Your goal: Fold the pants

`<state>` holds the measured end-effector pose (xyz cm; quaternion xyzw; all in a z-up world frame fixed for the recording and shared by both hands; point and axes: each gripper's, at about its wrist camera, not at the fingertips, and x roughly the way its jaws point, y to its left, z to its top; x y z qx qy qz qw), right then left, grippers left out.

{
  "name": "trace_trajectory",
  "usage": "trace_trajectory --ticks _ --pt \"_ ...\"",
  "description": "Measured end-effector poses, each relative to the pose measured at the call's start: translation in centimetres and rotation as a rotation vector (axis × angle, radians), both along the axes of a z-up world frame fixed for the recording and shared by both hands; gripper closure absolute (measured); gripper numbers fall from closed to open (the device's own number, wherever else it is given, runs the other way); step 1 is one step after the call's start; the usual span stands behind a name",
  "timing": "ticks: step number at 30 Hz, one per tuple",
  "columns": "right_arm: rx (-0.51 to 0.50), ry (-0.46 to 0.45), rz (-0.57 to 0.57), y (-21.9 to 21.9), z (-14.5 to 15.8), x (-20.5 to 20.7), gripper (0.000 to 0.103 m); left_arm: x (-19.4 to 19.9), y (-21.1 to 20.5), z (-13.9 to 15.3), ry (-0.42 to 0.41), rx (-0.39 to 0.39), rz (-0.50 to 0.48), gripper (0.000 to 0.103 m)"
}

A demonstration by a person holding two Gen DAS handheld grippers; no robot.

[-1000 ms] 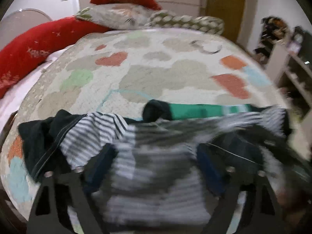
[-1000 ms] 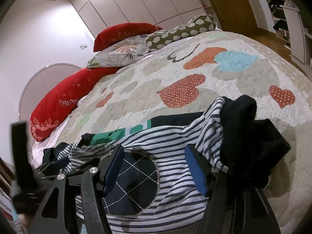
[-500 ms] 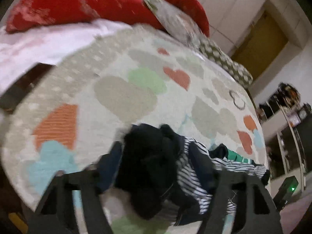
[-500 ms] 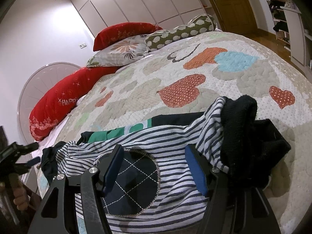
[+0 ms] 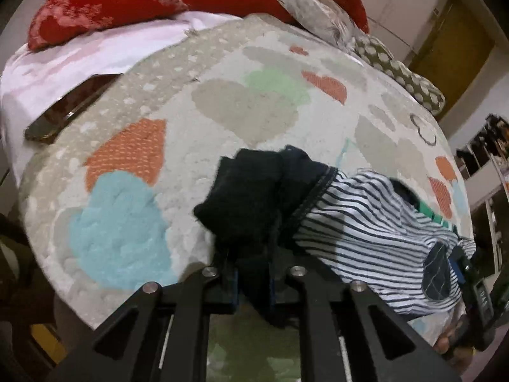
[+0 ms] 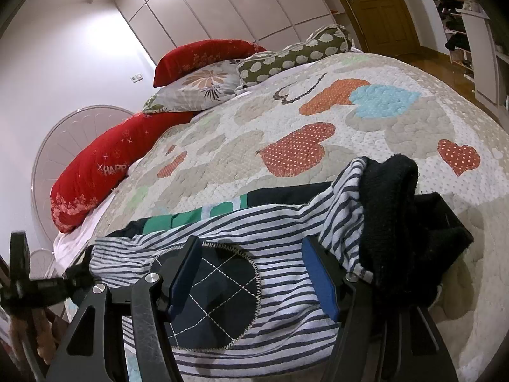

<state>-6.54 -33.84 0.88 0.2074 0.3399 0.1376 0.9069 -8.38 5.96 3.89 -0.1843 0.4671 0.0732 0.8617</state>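
Basically pants [image 6: 254,248] run left-right along near bed [image 6: 397,127] edge; L gripper [image 5: 251,273] clenched on dark left end, R gripper [image 6: 254,273] released over patch [image 6: 210,296].

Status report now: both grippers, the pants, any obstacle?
Left gripper shut on striped pants dark cuff. Right gripper open over knee patch. Phone at quilt edge, apart.

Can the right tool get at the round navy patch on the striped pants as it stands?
Probably yes. The right tool is open and straddles the navy patch on the striped pants, with nothing lying over it. The left tool is shut on the dark cuff, well clear.
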Motion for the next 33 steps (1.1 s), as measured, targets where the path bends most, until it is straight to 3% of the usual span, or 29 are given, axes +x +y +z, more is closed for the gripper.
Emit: trace_trajectory --ticks 4,9,11,13,14,16,19,23,28,30,31,33 --pt "-0.01 0.003 0.001 0.1 0.0 0.0 0.034 -0.8 2.6 1.9 -0.072 -0.068 0.062 0.065" --pt "-0.011 0.002 0.002 0.0 0.0 0.0 0.034 -2.4 2.6 4.9 -0.169 0.088 0.104 0.058" --pt "-0.011 0.003 0.003 0.0 0.0 0.0 0.034 -3.1 2.0 6.2 -0.221 0.117 0.096 0.03" --pt "0.002 0.042 0.006 -0.3 0.5 0.1 0.037 -3.7 1.3 7.5 -0.272 0.141 0.068 0.023" --pt "0.043 0.052 0.011 -1.1 1.2 -0.2 0.038 -3.8 0.8 7.9 -0.289 0.156 0.04 0.022" --pt "0.12 -0.028 -0.04 -3.9 3.5 -1.9 0.038 -3.5 -0.1 8.1 -0.296 0.158 -0.01 0.022" --pt "0.066 -0.071 -0.163 -8.0 5.8 -3.7 0.038 -3.3 -1.2 7.3 -0.283 0.111 -0.058 0.022" --pt "-0.017 0.02 -0.173 -10.1 4.9 -3.4 0.038 -3.0 -2.9 6.6 -0.262 0.115 -0.113 0.022" --pt "-0.006 0.021 -0.123 -8.3 4.4 -2.2 0.04 -3.2 -3.6 6.8 -0.277 0.122 -0.122 0.022" --pt "-0.046 0.071 -0.111 -7.6 3.6 -0.6 0.04 -3.2 -3.8 6.7 -0.272 0.122 -0.124 0.022" --pt "-0.082 0.122 -0.104 -7.1 2.8 0.5 0.045 -3.2 -3.8 6.5 -0.269 0.126 -0.124 0.022" --pt "-0.09 0.19 -0.076 -6.8 1.9 1.9 0.082 -3.3 -3.8 6.4 -0.271 0.139 -0.122 0.022"
